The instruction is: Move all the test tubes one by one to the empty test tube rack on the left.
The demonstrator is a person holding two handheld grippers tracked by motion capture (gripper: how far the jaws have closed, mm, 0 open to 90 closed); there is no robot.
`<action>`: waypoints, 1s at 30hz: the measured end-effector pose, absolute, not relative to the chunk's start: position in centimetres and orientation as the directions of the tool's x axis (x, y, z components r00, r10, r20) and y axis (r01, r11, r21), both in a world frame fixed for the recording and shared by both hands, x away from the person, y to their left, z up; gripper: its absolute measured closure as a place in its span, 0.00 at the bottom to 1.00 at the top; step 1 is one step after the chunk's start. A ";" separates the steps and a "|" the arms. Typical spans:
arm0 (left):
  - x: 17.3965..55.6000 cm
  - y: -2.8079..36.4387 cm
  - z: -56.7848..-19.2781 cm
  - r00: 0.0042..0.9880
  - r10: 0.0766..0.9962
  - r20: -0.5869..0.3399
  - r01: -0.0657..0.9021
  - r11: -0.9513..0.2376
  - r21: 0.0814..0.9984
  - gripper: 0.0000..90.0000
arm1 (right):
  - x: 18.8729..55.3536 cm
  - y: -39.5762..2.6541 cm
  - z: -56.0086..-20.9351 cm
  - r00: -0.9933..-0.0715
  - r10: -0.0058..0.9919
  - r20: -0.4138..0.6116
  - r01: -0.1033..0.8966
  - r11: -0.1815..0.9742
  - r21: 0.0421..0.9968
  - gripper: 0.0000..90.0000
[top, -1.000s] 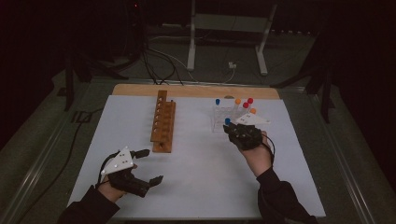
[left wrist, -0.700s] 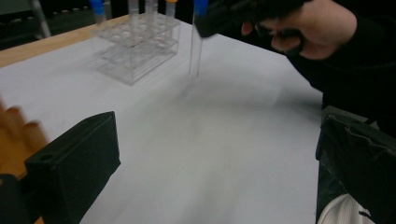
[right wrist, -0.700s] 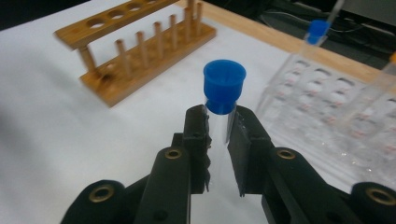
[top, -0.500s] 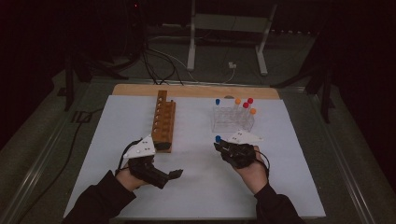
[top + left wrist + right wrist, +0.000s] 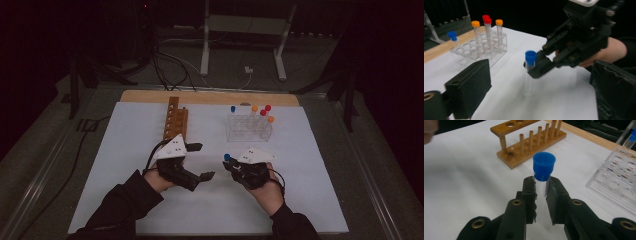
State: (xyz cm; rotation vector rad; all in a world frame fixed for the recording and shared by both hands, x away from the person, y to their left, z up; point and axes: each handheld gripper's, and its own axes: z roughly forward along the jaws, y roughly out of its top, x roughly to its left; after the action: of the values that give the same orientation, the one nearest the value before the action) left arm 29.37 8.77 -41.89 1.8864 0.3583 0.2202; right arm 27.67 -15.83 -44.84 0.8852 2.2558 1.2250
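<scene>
One blue-capped tube [image 5: 541, 180] stands upright mid-desk, pinched just under its cap by the right gripper [image 5: 234, 167]; the left gripper [image 5: 200, 161], jaws spread and just starting to close, should straddle the tube squarely before squeezing; wooden rack [image 5: 175, 118] waits toward the far edge.

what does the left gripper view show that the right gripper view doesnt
Left gripper view alone: the right hand-held gripper seen from outside, with the person's hand behind it, and five capped tubes standing in the rack. Right gripper view alone: the wooden rack with its pegs and holes, and the pads pressing the glass from close up. Both: the blue-capped tube held in that gripper, the clear plastic rack, and the white table cover.
</scene>
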 end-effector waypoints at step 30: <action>30.7 5.1 -43.4 0.934 0.357 0.017 0.118 -0.354 0.928 0.74 | 26.9 -15.4 -44.5 -0.732 0.679 -0.049 0.319 0.407 0.856 0.85</action>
State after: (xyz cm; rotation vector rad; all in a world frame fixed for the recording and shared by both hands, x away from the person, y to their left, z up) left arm 30.68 5.08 -43.37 1.9305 0.3442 0.2574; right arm 26.86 -15.42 -44.51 0.8568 2.2773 1.2591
